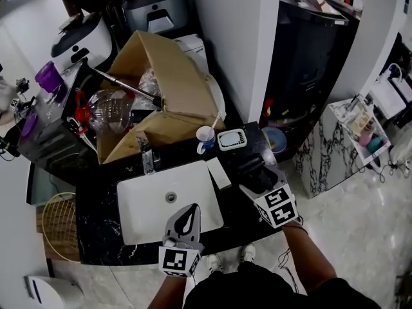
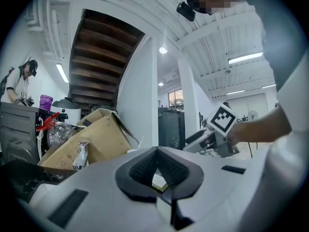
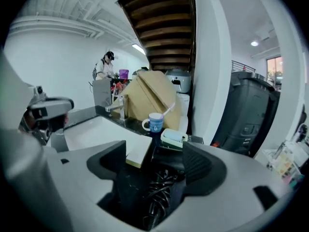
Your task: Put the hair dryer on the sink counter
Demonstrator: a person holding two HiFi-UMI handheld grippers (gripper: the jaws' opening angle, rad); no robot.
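The black hair dryer (image 1: 249, 167) lies on the dark sink counter (image 1: 235, 216), right of the white basin (image 1: 145, 214). My right gripper (image 1: 253, 177) is over it, jaws wide apart. In the right gripper view the hair dryer (image 3: 145, 190) and its coiled cord lie between the open jaws of the right gripper (image 3: 154, 159); the left pad stands clear of it. My left gripper (image 1: 192, 207) hovers over the basin's front edge, jaws together with nothing in them. In its own view the left gripper (image 2: 155, 152) has its tips meeting.
A mug (image 1: 205, 137) with a toothbrush, a soap dish (image 1: 232, 139) and a flat white block (image 1: 219, 172) sit behind and beside the dryer. The faucet (image 1: 147, 159) stands behind the basin. An open cardboard box (image 1: 164, 89) fills the back. A blue bowl (image 1: 275, 139) sits at the right end.
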